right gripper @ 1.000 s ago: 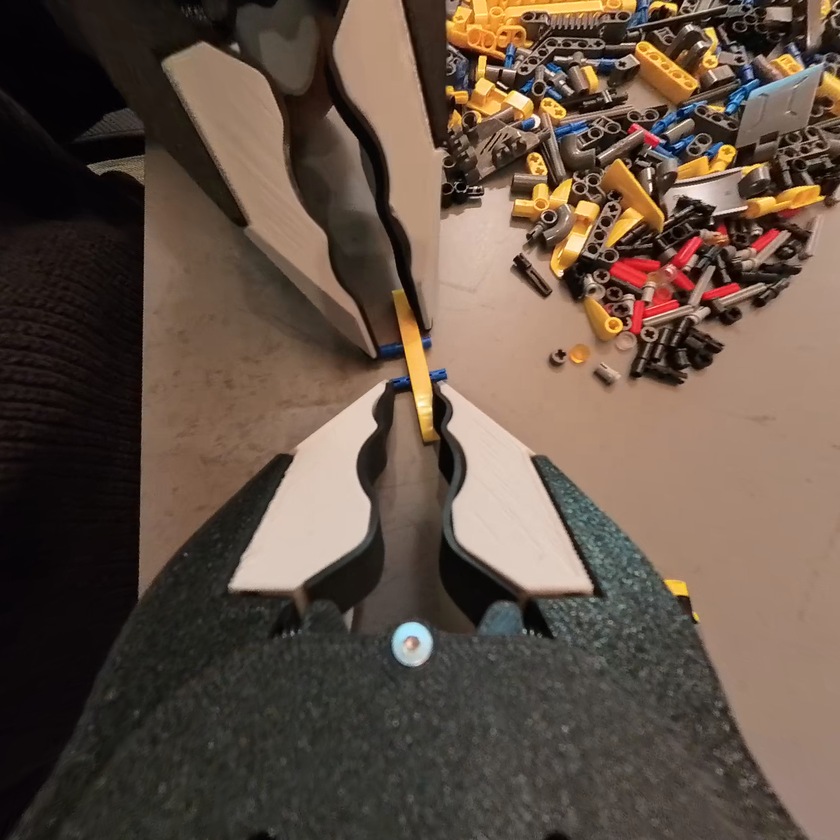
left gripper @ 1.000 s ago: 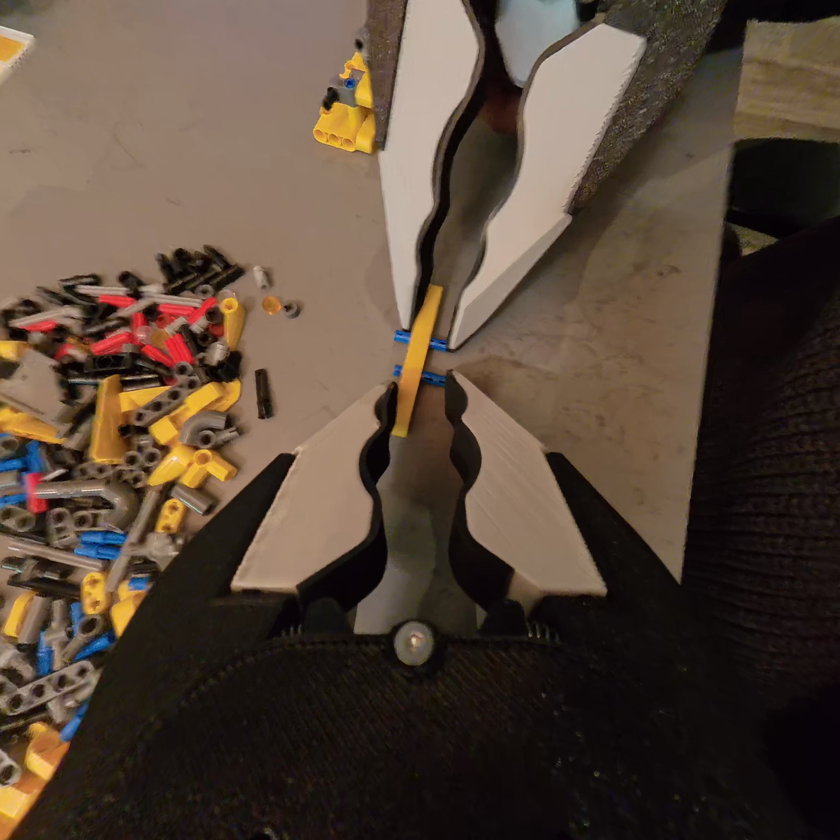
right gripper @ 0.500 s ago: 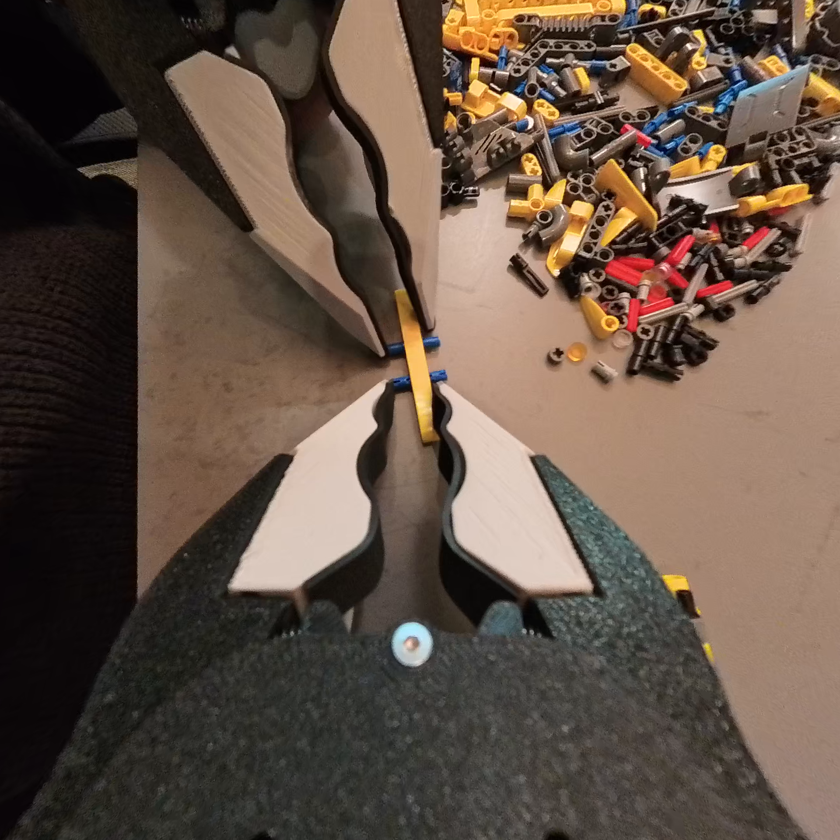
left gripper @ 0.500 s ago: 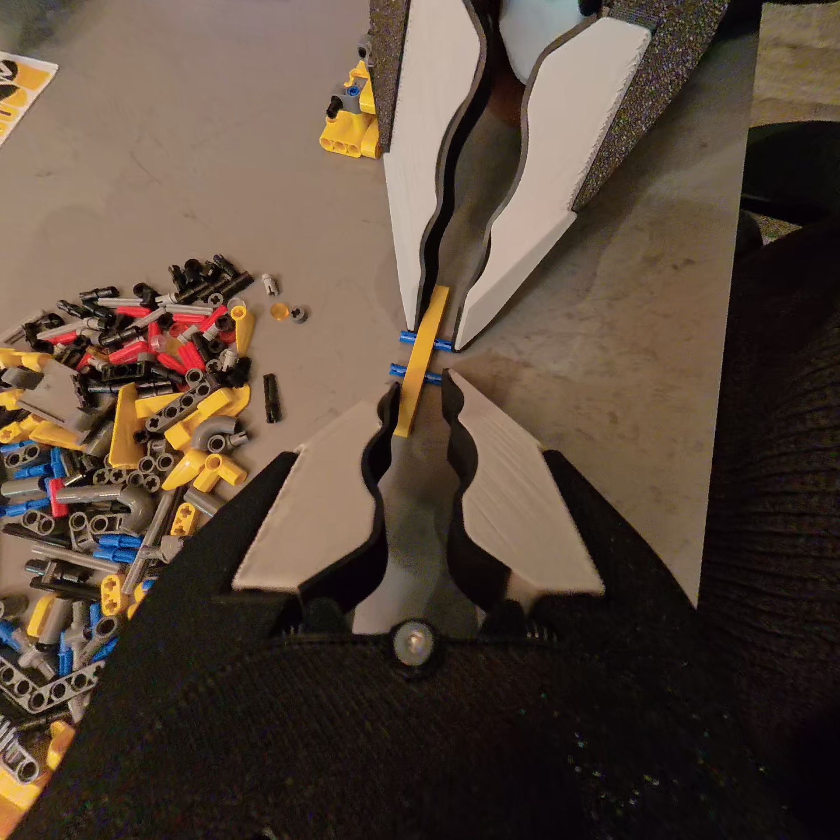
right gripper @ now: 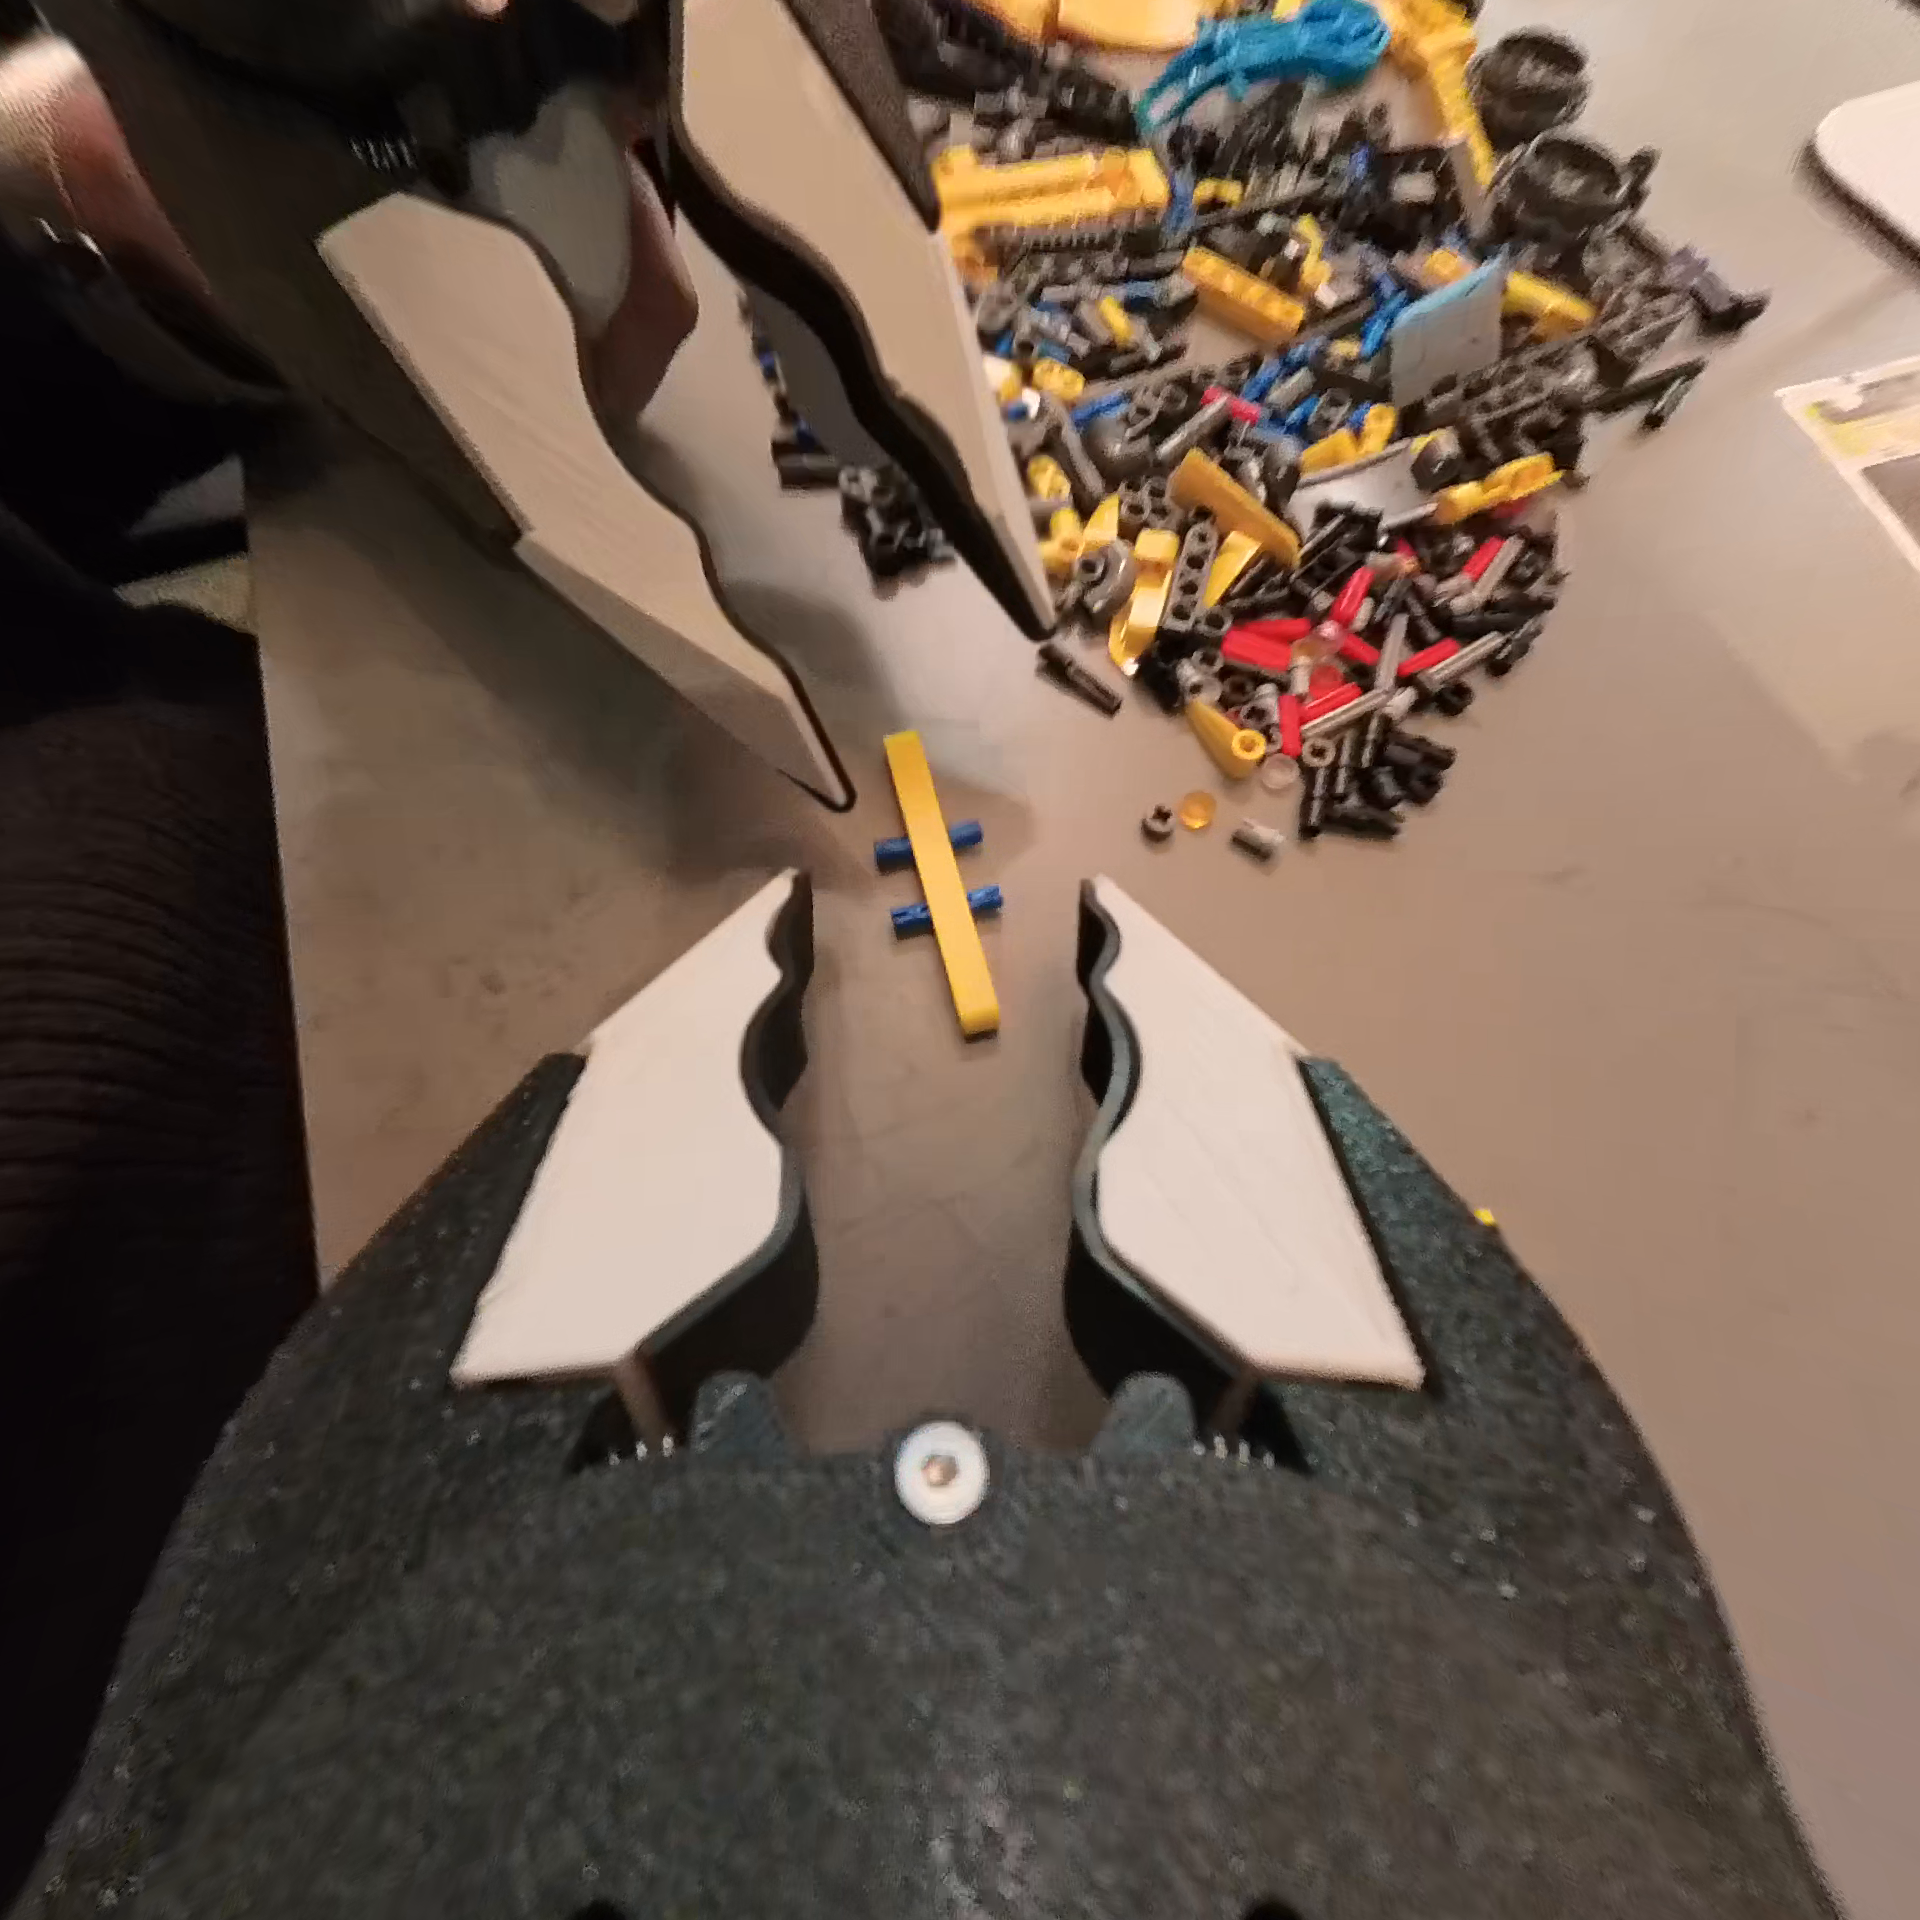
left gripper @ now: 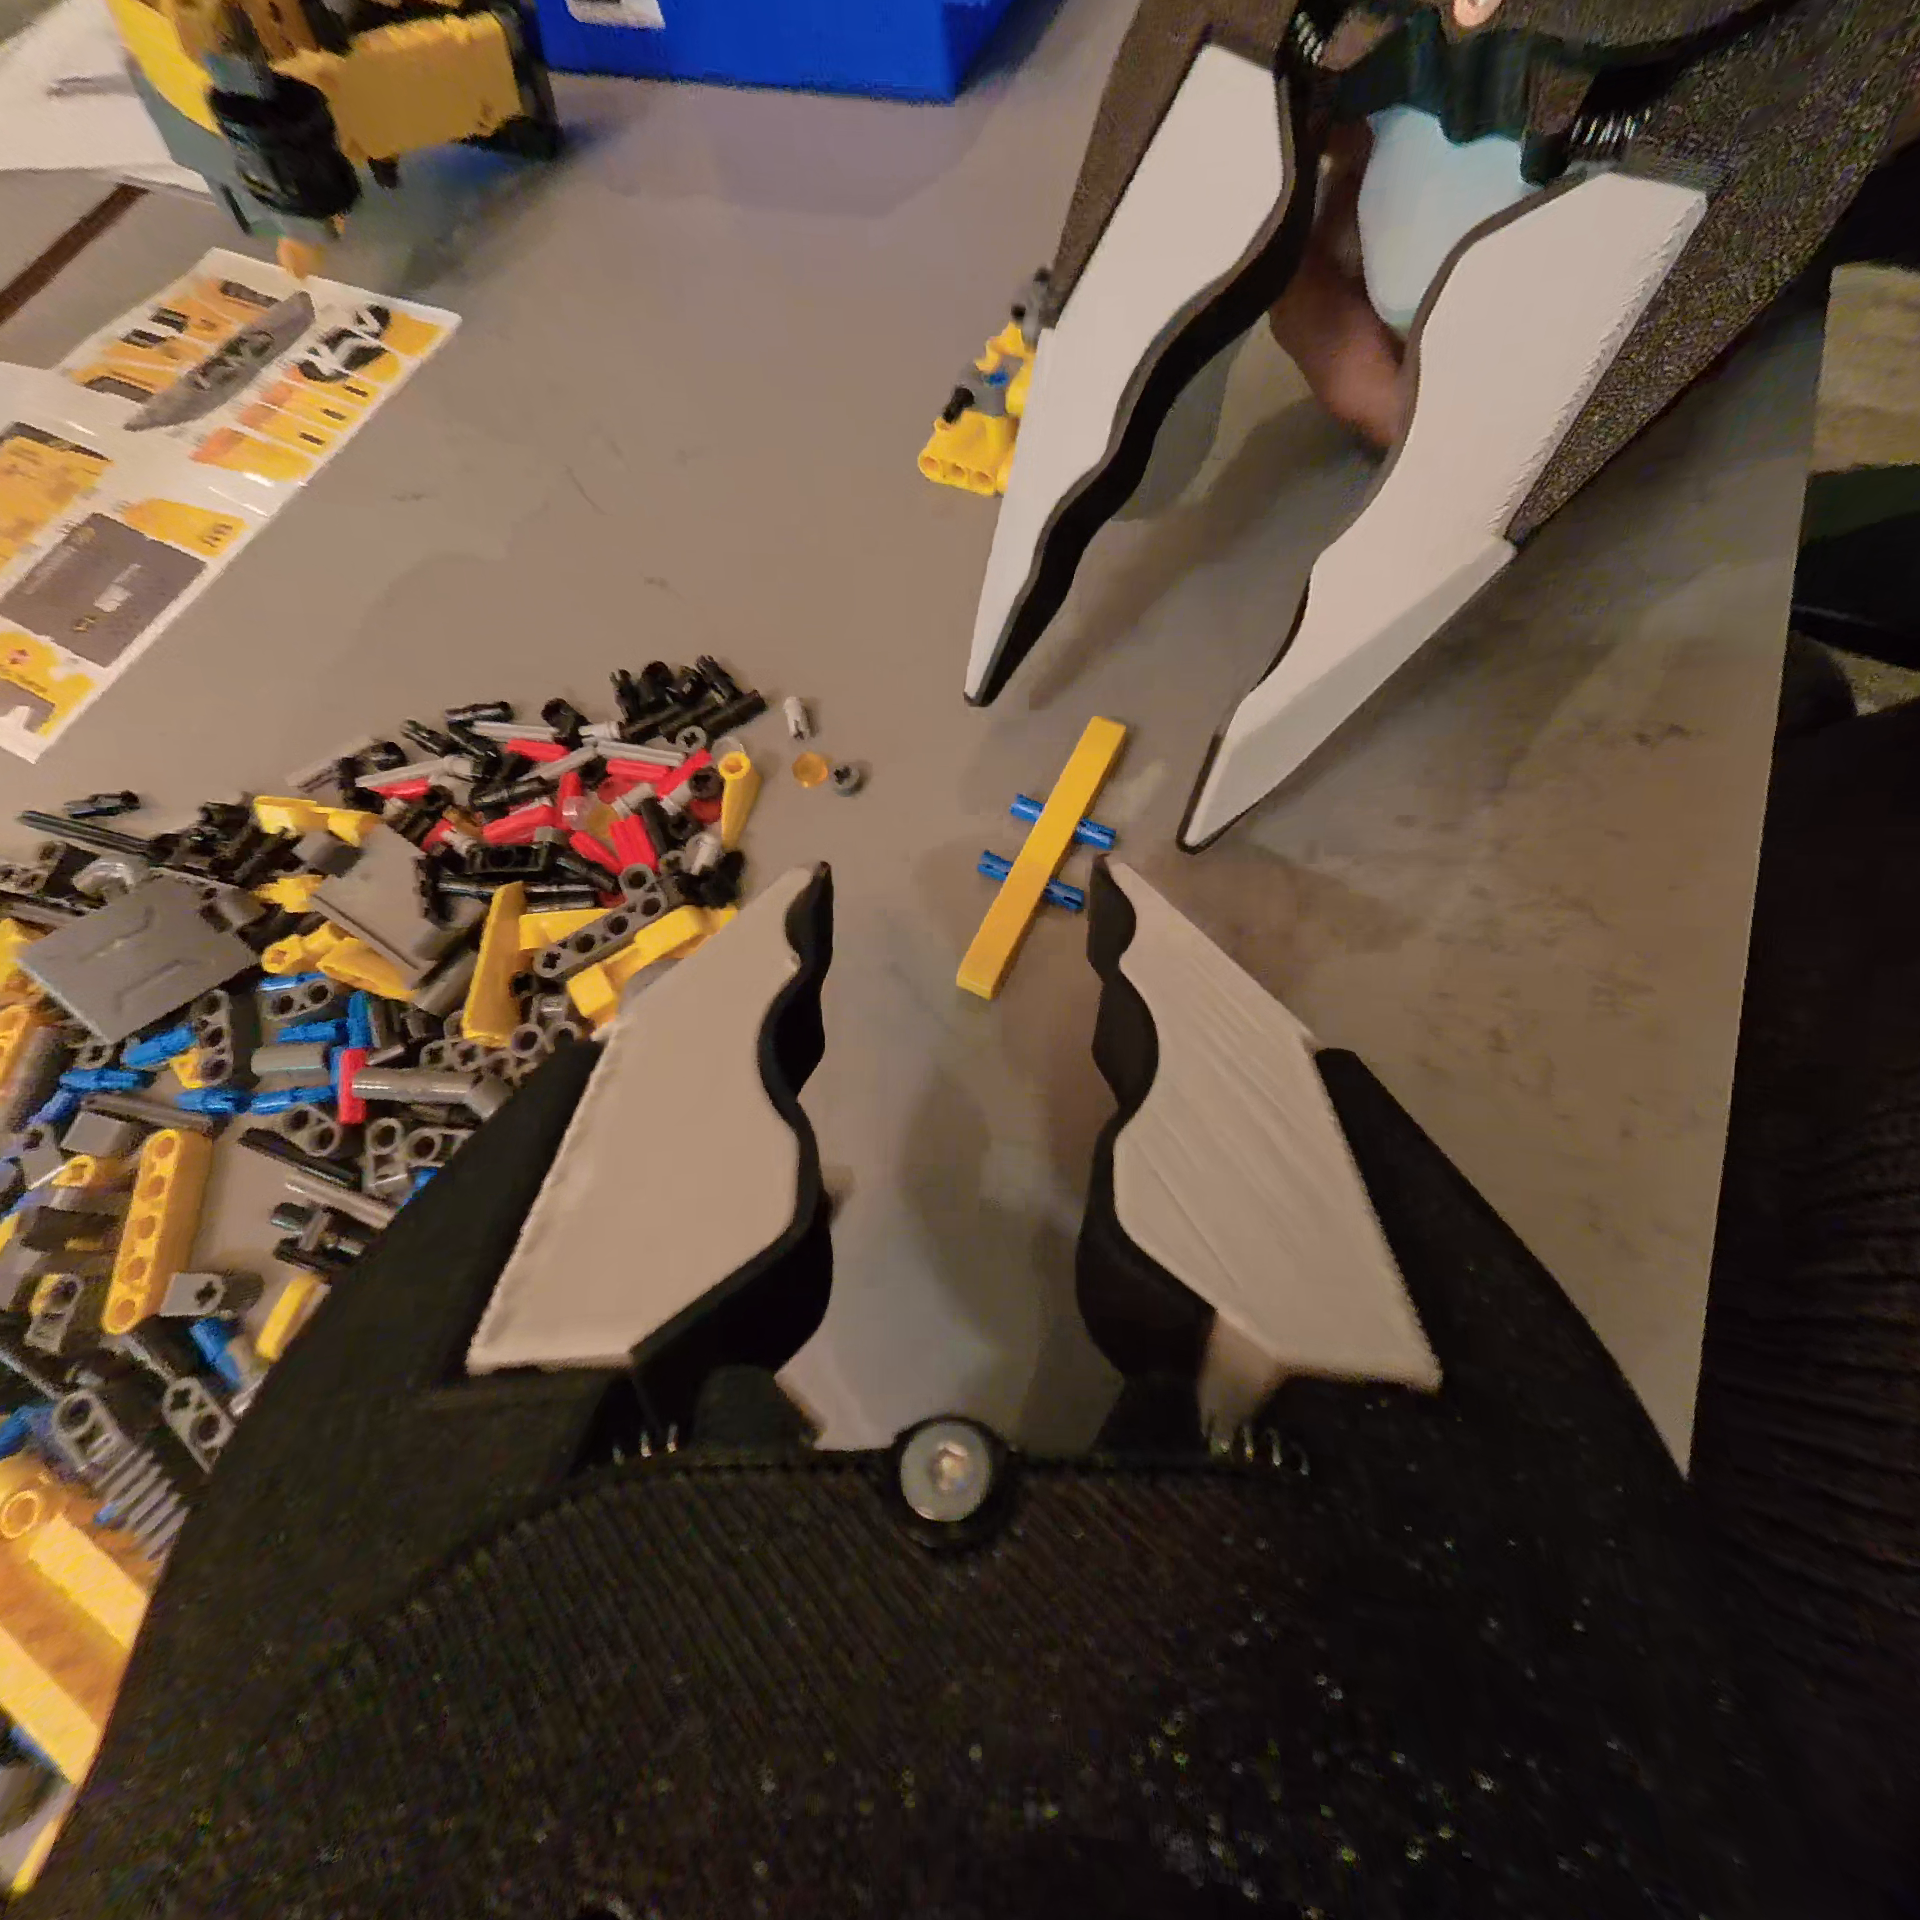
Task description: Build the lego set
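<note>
**Yellow beam lies loose between two parted grippers**

Where the left wrist view looks down, the left gripper (left gripper: 958,878) has its jaws spread wide and holds nothing; the yellow beam (left gripper: 1042,855), crossed by two blue pins (left gripper: 1060,821), lies flat on the grey table (left gripper: 644,540) just ahead. A pile of loose parts (left gripper: 343,987) sits to one side, with sticker sheets (left gripper: 156,457) beyond it.

From the right wrist view, the right gripper (right gripper: 940,894) is likewise spread wide and empty, and the beam lies between its tips and the left gripper's.
</note>
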